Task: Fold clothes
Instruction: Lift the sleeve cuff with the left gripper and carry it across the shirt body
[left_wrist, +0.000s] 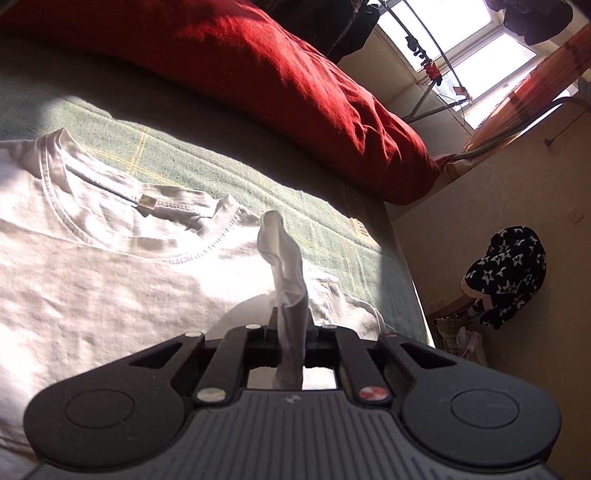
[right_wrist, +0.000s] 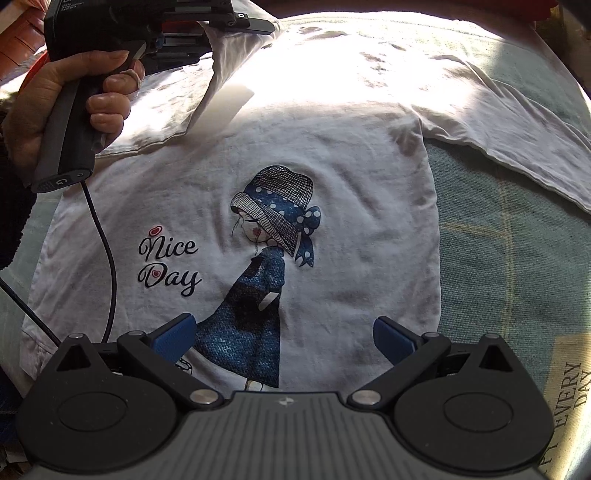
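Pinching a thin sleeve (left_wrist: 286, 295) fold of the white T-shirt (right_wrist: 332, 155), the left claw (left_wrist: 291, 332) probably risks slippage; the right claw (right_wrist: 284, 338) hangs spread

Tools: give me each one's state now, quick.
Left tool: closed on the white T-shirt's sleeve.
Right tool: open, holding nothing, over the shirt.

The left gripper (left_wrist: 291, 325) was clamped on a bunched fold of the white T-shirt (left_wrist: 92, 266), the pinched cloth standing up between the fingers. The shirt lay flat on a green checked blanket (left_wrist: 229, 173), neckline facing away from the gripper. A red cushion (left_wrist: 280, 81) rested beyond the blanket. A window (left_wrist: 472, 55) admitted strong sunlight.
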